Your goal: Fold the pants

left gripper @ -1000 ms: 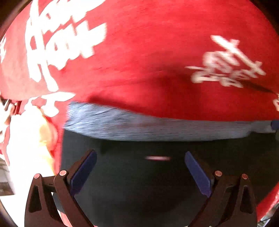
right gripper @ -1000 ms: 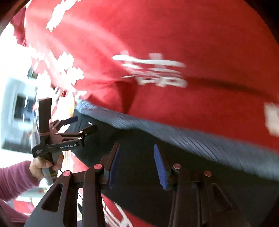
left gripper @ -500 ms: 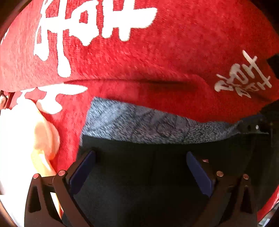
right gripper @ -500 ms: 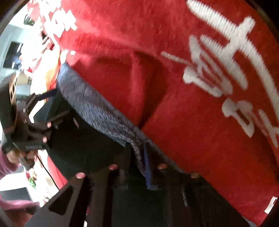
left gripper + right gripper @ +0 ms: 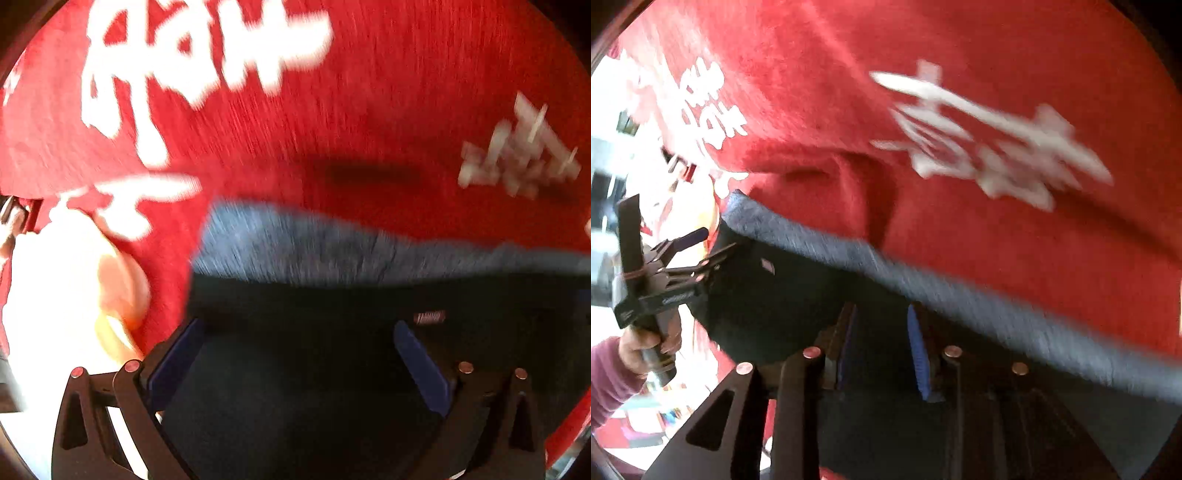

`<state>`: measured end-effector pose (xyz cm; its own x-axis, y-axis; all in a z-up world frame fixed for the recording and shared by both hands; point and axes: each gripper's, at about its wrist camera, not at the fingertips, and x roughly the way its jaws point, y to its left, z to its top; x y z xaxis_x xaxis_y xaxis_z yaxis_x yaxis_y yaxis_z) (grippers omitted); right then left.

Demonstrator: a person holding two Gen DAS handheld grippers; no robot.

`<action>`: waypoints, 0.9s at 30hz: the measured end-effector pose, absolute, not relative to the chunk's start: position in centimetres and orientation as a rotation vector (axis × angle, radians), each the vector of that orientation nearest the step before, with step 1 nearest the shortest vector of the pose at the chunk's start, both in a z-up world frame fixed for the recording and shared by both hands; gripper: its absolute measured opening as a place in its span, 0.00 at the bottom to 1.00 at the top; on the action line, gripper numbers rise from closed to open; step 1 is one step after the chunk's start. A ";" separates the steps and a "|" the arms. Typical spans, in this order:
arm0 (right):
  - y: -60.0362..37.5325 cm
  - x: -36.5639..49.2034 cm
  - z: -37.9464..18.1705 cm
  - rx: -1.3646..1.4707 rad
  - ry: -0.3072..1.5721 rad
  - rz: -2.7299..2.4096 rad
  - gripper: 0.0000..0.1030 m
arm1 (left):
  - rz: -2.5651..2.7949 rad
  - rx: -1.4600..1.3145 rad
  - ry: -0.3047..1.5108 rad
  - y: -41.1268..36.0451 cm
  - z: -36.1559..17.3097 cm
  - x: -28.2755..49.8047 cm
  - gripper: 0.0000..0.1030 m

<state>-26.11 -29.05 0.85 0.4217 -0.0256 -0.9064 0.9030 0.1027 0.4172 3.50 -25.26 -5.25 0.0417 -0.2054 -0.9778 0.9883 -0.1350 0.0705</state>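
Note:
Black pants (image 5: 295,398) with a grey waistband (image 5: 332,247) lie on a red cloth. My left gripper (image 5: 295,332) hangs open just over the black fabric near the waistband's left corner, nothing pinched. From the right wrist view the same pants (image 5: 775,295) and waistband (image 5: 942,291) run diagonally. My right gripper (image 5: 882,325) is over the pants just below the waistband; its jaws are opening and the blue pads (image 5: 918,354) stand apart, not pressing the fabric. The left gripper (image 5: 705,247) shows there too, open at the pants' far corner.
The red cloth (image 5: 369,110) with white printed characters (image 5: 997,147) covers the surface beyond the waistband. Its edge falls away at the left into a bright, washed-out area (image 5: 55,295). A person's hand (image 5: 646,343) in a maroon sleeve holds the left gripper's handle.
The right gripper was shut on the grey waistband half a second ago; now its jaws stand apart and it has drawn back. The left gripper moved to the waistband's corner, then stayed.

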 end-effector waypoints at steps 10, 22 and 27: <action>-14.2 -36.4 -0.5 1.792 0.391 -0.984 0.41 | -1.468 1.248 0.885 -21.9 -3.2 -1.7 1.00; -11.6 -32.8 -2.3 1.858 0.153 -0.907 0.41 | -1.617 1.412 0.653 -19.9 -7.8 -7.9 1.00; -12.5 -33.0 -5.0 1.935 0.011 -0.861 0.39 | -1.648 1.401 0.704 -21.0 -7.5 -6.7 1.00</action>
<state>-32.96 -12.53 -5.00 0.7487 -0.3397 -0.5692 0.3544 -0.5205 0.7768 -6.67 -20.99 -7.49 -0.0221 -0.2383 -0.9709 0.8662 -0.4895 0.1004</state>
